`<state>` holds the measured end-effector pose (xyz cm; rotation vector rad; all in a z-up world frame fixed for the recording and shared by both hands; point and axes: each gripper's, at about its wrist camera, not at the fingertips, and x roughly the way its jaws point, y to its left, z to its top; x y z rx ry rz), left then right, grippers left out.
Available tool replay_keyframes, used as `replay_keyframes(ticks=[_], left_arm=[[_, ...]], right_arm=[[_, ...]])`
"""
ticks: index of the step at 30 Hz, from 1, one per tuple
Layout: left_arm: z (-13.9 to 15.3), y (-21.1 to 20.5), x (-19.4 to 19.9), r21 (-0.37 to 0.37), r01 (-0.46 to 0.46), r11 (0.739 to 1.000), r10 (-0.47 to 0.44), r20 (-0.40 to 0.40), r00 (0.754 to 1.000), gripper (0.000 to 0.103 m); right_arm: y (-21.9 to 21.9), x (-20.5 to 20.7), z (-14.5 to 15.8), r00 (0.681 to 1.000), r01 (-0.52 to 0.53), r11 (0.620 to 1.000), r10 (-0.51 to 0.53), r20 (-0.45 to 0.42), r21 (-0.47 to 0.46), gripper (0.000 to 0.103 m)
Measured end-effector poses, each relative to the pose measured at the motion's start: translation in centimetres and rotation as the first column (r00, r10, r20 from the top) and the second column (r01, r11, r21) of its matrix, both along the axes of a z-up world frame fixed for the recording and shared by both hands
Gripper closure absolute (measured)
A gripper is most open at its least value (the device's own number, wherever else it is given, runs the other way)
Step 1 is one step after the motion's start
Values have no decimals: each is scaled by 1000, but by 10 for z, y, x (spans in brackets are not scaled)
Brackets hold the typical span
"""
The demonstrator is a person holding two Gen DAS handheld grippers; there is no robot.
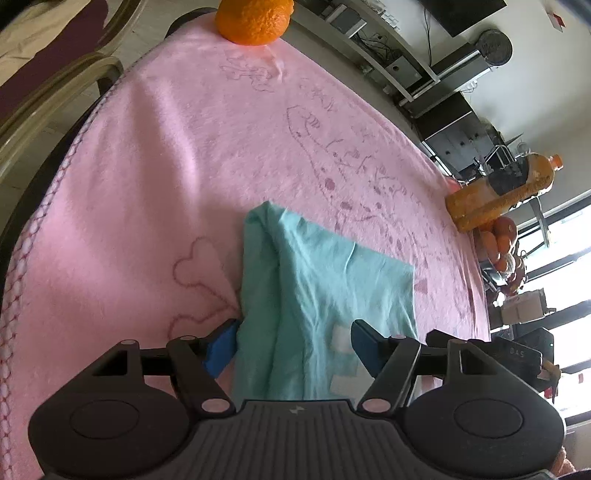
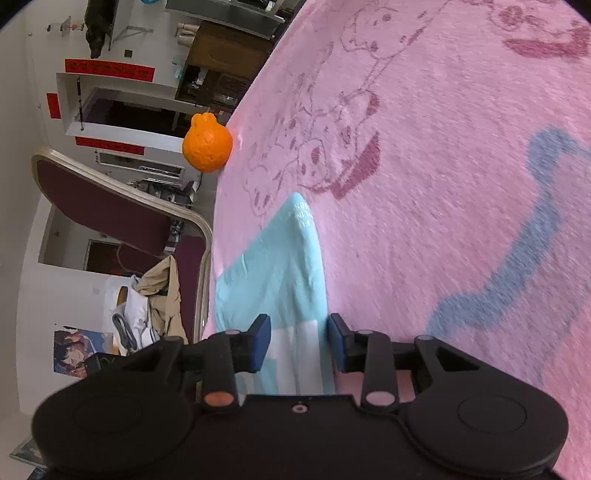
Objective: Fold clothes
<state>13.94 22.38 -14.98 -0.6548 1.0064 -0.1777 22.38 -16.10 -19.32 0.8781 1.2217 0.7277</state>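
Item: light turquoise cotton garment (image 1: 317, 295), partly folded, creased, with white printed patches near its close end. It lies on a pink fleece blanket (image 1: 147, 184) bearing darker pink outline cartoon drawings and a stitched scalloped edge.

Left gripper (image 1: 291, 347): black body, blue-padded fingers. Jaws stand wide apart. The garment passes between them and runs forward from the tips; the left pad (image 1: 221, 347) sits at the cloth's left edge, and the right pad lies over its right part. No squeeze on the cloth is visible.

Right gripper (image 2: 299, 339): same build, jaws narrower, parted. A folded ridge of the garment (image 2: 295, 266) runs between the pads and tapers to a point ahead of them, with faint white lettering near that tip. Whether the pads press the fabric cannot be told; small gaps show on both sides.

Surroundings, left wrist view: a round dimpled orange citrus fruit (image 1: 255, 18) stands far ahead at the blanket's edge. A clear plastic bottle of orange drink (image 1: 506, 188) lies ahead and right, past the blanket's border, with a pile of oranges (image 1: 498, 240) just beside it.

Surroundings, right wrist view: the same fruit (image 2: 207, 144) appears ahead and left. A maroon padded chair with a pale metal frame (image 2: 110, 214) stands left of the gripper, beyond the blanket.
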Motion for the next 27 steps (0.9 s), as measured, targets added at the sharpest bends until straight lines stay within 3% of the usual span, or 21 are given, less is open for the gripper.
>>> replay_keyframes(ticks=[3,7,14,16,17,18,19,20,22,26,27], left_arm=[[1,-5,3,26,-8,1000,8,2,1000,46],[7,-16,3,133,-10,991,10,-2,1000,62],[15,-58,7,370,8,929,-4,-11,1000,54],[15,-65,5,412,2,911,-3,3,1000,55],[15,-68,4,432,-2,902,-3,9,1000,61],[16,-72,3,448,-5,894,-4,19,1000,66],[16,-75,1,463,-9,886,-5,28,1000,77],[17,-78,0,478,-13,879,-6,37,999,86],[20,-85,-4,511,-27,859,-3,58,998,93],[45,-99,-30,545,-85,834,8,143,990,96],[56,-107,-43,556,-110,824,6,185,983,96]], right_arm=[[7,6,-1,1000,6,1000,-6,6,7,71],[19,14,0,1000,14,1000,-13,26,-8,72],[32,16,1,997,30,999,-28,66,-23,72],[34,14,3,996,32,999,-29,81,-35,74],[34,13,3,996,35,999,-32,85,-42,79],[34,13,3,996,40,997,-35,87,-65,83],[35,13,4,995,46,995,-38,88,-89,96],[36,12,4,995,50,992,-39,93,-117,99],[41,9,11,992,54,985,-35,121,-162,99],[68,-10,44,956,52,929,59,286,-367,98],[71,-18,55,942,57,922,77,326,-382,98]])
